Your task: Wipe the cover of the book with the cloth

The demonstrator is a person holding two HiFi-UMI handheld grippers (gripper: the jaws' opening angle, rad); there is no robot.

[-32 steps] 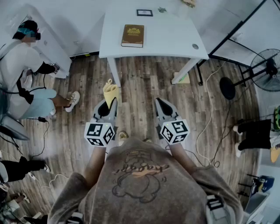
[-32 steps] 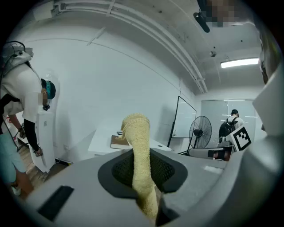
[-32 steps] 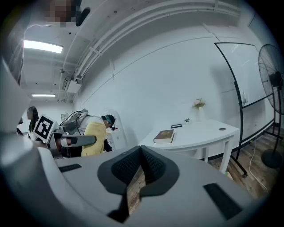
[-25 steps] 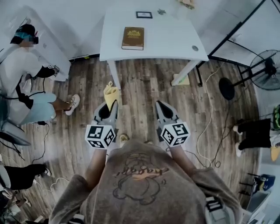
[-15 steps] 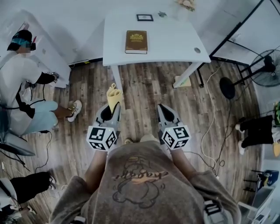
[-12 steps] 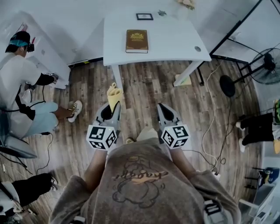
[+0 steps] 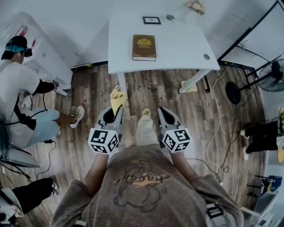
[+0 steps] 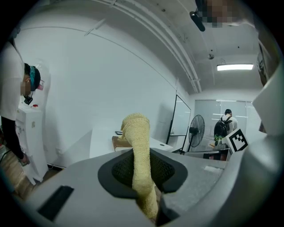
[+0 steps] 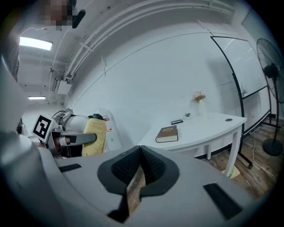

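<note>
A brown book [image 7: 143, 47] with a gold emblem lies flat on the white table [image 7: 182, 42] ahead of me; it also shows as the book [image 9: 167, 133] in the right gripper view and, partly hidden, as the book [image 8: 119, 143] behind the cloth in the left gripper view. My left gripper [image 7: 116, 113] is shut on a yellow cloth [image 7: 117, 99], which sticks up past its tips. The cloth [image 8: 136, 133] is pinched between the jaws of the left gripper [image 8: 138, 156]. My right gripper [image 7: 163, 114] is shut and holds nothing; the right gripper [image 9: 141, 154] points toward the table. Both grippers hang over the wood floor, well short of the table.
A small framed picture [image 7: 151, 20] and a vase of flowers [image 7: 195, 5] stand at the table's far edge. A seated person [image 7: 20, 95] and a white cabinet [image 7: 44, 55] are at the left. A floor fan [image 7: 271, 74] and cables [image 7: 216, 126] are at the right.
The table and book have come closer in the head view. A leg has swung forward between the grippers. Both grippers keep their pose, the cloth still clamped in the left one.
</note>
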